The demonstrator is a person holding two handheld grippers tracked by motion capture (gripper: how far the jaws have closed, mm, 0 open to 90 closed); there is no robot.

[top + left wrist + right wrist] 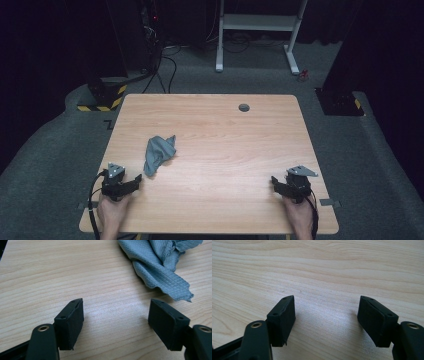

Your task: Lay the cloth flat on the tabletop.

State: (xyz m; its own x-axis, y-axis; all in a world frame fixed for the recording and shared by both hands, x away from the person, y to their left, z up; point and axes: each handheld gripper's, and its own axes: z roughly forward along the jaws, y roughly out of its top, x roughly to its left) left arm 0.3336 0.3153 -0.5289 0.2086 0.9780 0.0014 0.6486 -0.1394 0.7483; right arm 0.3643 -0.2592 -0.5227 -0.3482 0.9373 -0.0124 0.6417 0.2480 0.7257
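Observation:
A crumpled grey-blue cloth [159, 152] lies on the left half of the wooden table [225, 145]. My left gripper [134, 181] rests near the front left edge, just short of the cloth's near tip, jaws pointing right and wide open. In the left gripper view the cloth [160, 267] lies ahead to the upper right, apart from the open gripper [116, 320], with bare wood between the jaws. My right gripper [276, 182] sits near the front right edge, pointing left. It is open [327, 318] over bare wood, holding nothing.
A round grey cable hole [244, 107] sits near the table's far edge. Beyond the table stand a white desk frame [257, 30] and black equipment with yellow-striped bases [102, 97] on the grey carpet. The person's hands [112, 212] hold the grippers at the front edge.

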